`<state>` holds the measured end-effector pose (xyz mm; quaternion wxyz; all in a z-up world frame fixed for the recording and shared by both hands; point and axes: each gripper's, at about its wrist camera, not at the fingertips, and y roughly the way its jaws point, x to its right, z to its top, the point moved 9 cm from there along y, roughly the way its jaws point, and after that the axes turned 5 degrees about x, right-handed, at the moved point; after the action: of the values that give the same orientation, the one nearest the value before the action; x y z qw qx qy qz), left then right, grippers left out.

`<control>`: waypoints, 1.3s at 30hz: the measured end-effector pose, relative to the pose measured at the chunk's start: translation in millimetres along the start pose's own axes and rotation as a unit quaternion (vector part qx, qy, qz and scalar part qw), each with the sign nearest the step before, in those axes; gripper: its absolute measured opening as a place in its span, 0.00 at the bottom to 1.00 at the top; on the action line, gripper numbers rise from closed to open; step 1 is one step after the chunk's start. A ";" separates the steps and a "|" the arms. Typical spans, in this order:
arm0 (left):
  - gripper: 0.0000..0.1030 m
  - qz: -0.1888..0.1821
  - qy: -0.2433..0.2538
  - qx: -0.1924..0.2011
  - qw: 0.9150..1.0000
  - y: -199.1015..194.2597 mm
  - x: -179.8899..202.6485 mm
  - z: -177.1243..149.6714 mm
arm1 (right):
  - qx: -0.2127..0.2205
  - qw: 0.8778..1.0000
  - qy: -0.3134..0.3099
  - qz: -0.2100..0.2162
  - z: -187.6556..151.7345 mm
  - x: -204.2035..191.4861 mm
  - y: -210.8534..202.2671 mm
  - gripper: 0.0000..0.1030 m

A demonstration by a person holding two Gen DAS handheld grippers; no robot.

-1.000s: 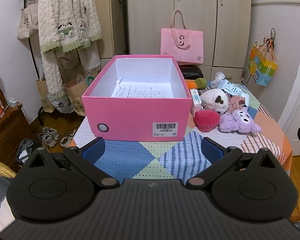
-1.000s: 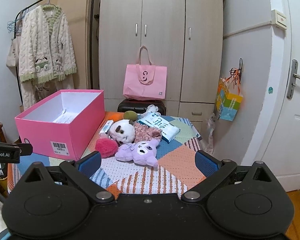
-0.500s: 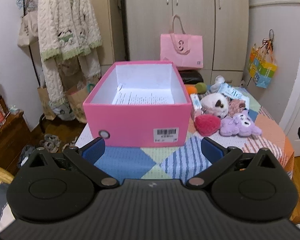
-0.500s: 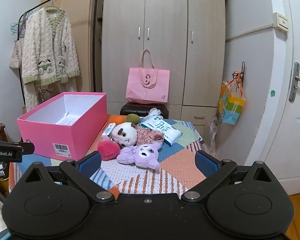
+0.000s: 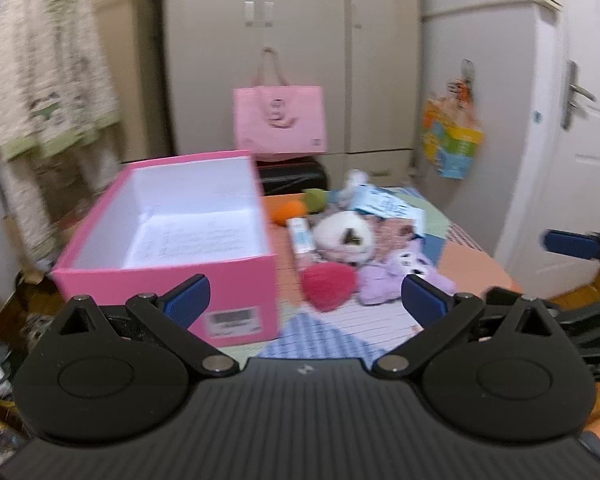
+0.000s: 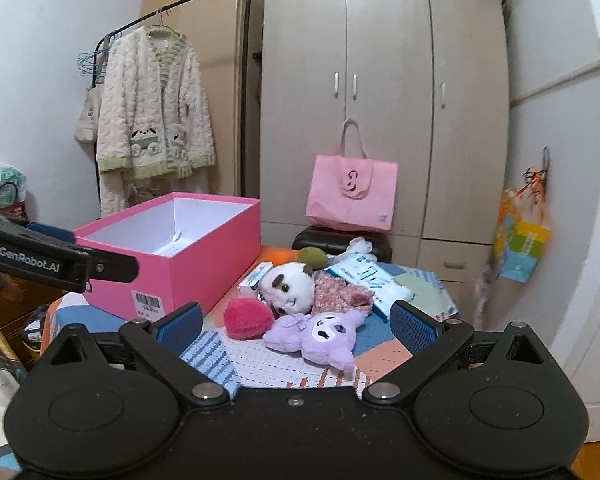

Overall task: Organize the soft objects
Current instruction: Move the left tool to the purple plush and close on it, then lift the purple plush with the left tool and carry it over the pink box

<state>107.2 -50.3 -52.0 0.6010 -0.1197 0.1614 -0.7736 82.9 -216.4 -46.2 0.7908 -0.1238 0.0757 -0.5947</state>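
An open pink box [image 5: 236, 280] [image 6: 204, 256] stands on the patchwork table, holding only a printed sheet. To its right lie soft toys: a red fluffy heart [image 5: 329, 285] [image 6: 247, 317], a purple plush [image 5: 396, 276] [image 6: 320, 334], a white panda-like plush [image 5: 346, 239] [image 6: 290, 286], and small green [image 6: 313, 257] and orange [image 5: 288, 211] balls behind. My left gripper [image 5: 304, 300] is open near the box's front right corner. My right gripper [image 6: 296, 326] is open and empty, back from the purple plush and the heart.
A floral cloth [image 6: 340, 294], a tissue pack [image 6: 370, 276] and a small carton [image 6: 254, 278] lie among the toys. Behind the table a pink tote [image 6: 352, 196] sits on a black case before wardrobes. A coat rack [image 6: 156, 120] stands left, a door [image 5: 588, 160] right.
The left wrist view has swung right and is motion-blurred; the box now sits to the left and the right gripper shows at its right edge. The right gripper has moved closer to the toys.
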 end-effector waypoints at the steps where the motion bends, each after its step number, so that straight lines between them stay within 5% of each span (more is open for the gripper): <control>1: 1.00 -0.009 0.006 -0.002 1.000 6.0 6.6 0.2 | -0.001 1.000 0.002 0.004 -2.6 3.2 5.7 0.98; 13: 0.95 -0.106 0.036 -0.028 0.993 85.7 57.4 -1.5 | -0.046 0.995 -0.079 0.043 -43.6 17.2 75.3 0.98; 23: 0.84 -0.162 0.028 -0.129 0.978 167.4 79.5 -19.7 | -0.096 0.991 -0.040 0.078 -71.5 31.3 134.2 0.98; 39: 0.84 -0.151 0.004 -0.183 0.971 204.3 89.1 -33.8 | -0.099 0.990 -0.015 0.102 -81.0 35.6 157.0 0.84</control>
<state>254.2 -179.0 -164.2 0.4446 -0.2475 0.2830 -0.8130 216.0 -218.0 -167.7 0.8321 -0.2021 0.1346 -0.4986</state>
